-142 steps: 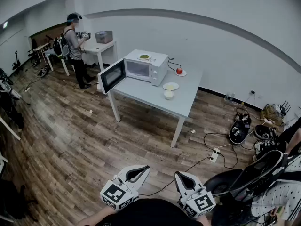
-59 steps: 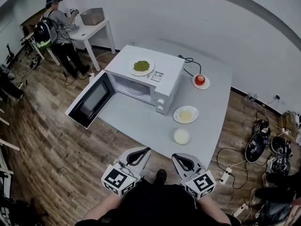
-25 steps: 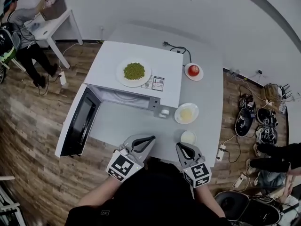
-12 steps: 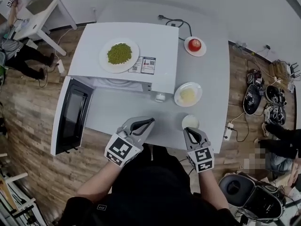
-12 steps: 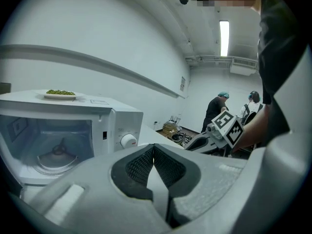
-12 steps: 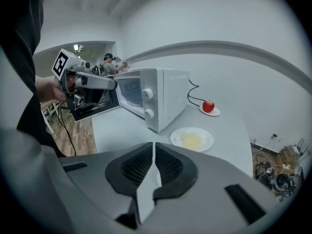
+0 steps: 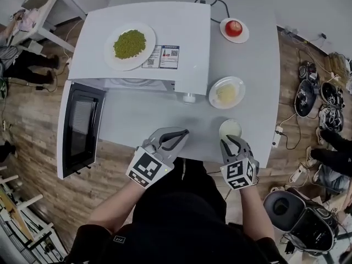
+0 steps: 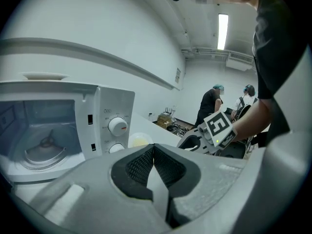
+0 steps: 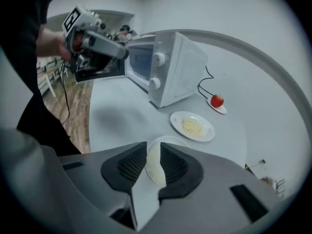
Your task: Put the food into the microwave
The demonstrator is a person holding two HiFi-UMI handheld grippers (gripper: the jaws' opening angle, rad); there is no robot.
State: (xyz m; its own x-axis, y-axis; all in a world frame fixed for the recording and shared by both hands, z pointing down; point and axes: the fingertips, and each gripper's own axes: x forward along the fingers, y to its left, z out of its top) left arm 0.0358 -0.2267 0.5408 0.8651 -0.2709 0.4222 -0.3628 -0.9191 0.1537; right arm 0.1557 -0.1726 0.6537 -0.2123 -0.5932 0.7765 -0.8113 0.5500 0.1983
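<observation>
The white microwave (image 7: 187,37) stands on the grey table (image 7: 137,120) with its door (image 7: 80,128) swung open to the left; its turntable (image 8: 44,150) is bare. A plate of green peas (image 7: 130,44) sits on its roof. To its right are an apple on a saucer (image 7: 234,28), a plate of yellow food (image 7: 226,92) and a small white bowl (image 7: 230,128). My right gripper (image 7: 228,141) hovers at the bowl's near edge. Its jaws have just been opening, and the bowl (image 9: 165,143) shows through the gap, untouched. My left gripper (image 7: 184,132) is shut and empty, pointing at the microwave front.
The table's near edge lies just under both grippers. Bags and cables (image 7: 322,100) lie on the wooden floor at the right. A small white desk (image 7: 47,7) and another person (image 7: 16,65) are at the far left.
The view has closed in on the table. Both grippers have sunk toward the tabletop, the right one to the white bowl with its jaws now parted.
</observation>
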